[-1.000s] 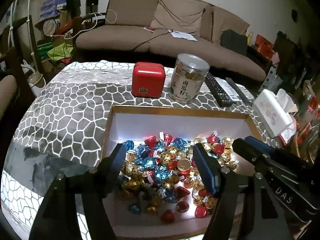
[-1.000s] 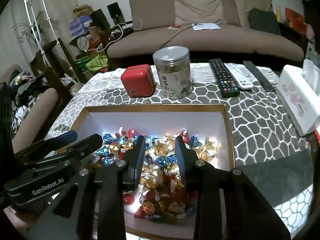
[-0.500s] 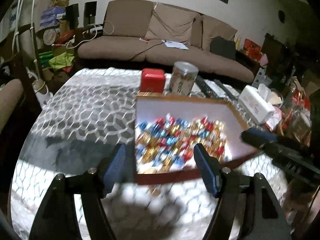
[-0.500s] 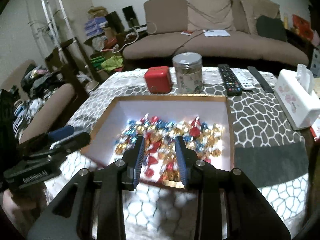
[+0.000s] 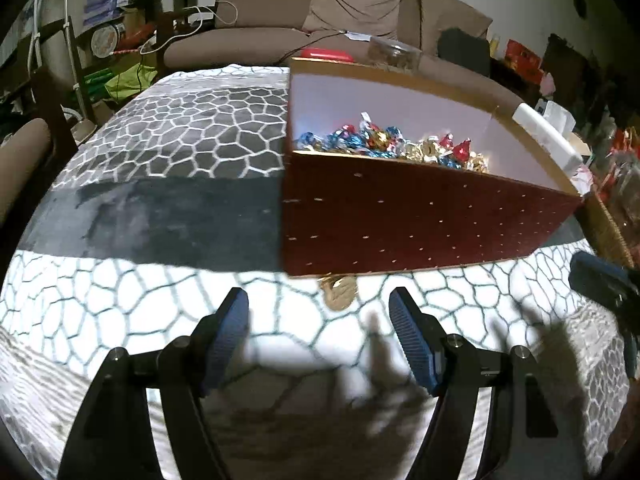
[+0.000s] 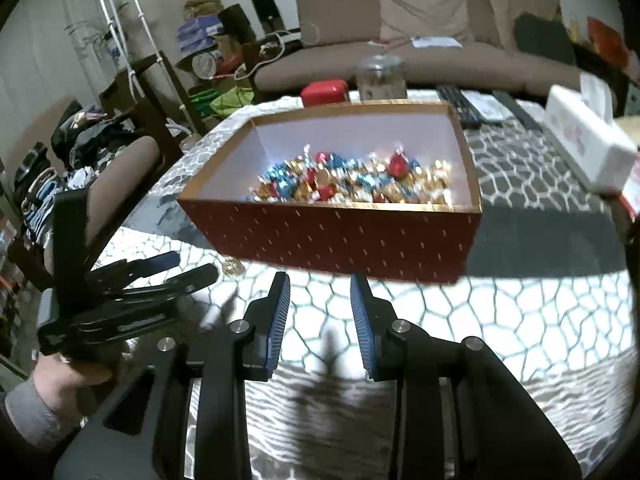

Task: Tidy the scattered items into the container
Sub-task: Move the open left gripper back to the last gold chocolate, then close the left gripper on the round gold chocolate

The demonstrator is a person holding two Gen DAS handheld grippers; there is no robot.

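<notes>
Because it is a small foil-wrapped gold candy, lying on the tablecloth just beside the red box's near wall, it is probably light, crinkly and slippery; pinch across its body. Left gripper gapes empty; right gripper stands narrowly parted, empty.

A brown sofa stands against the pale far wall; cluttered shelves fill the dim far-left corner.

I'm seeing one red box, one gold candy sitting outside it, one red tin, one jar.
</notes>
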